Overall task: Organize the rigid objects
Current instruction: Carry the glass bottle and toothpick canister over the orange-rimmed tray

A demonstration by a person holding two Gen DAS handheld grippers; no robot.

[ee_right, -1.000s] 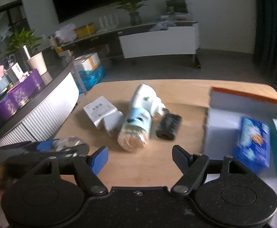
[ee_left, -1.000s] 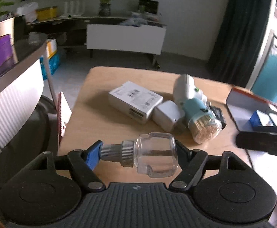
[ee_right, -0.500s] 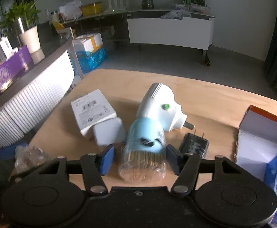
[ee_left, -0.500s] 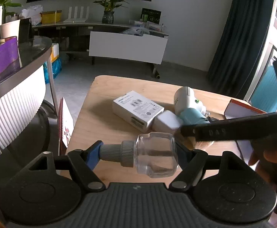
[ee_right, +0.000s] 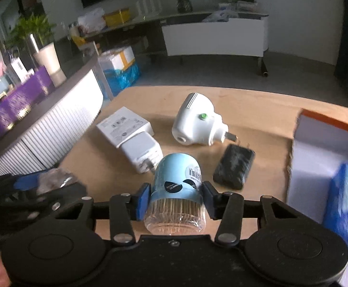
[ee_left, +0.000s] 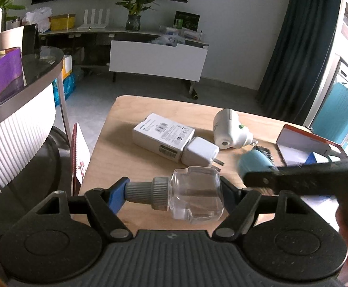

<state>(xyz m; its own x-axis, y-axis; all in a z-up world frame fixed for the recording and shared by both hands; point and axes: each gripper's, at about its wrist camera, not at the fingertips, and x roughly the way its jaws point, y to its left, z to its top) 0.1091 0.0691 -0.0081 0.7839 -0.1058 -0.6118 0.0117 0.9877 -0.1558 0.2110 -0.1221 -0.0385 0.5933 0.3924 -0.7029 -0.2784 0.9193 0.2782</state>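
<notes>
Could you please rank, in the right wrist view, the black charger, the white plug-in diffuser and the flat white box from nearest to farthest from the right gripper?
From the right gripper:
1. Black charger, just ahead, to the right.
2. White plug-in diffuser, farther ahead, near centre.
3. Flat white box, ahead, well off to the left.

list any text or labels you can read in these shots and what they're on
No text is legible.
white box: barcodes and print, too small.
blue-capped toothpick jar: barcode and black round stickers with white lettering, too blurred.
red-edged card beside the table: red marks, unreadable.
</notes>
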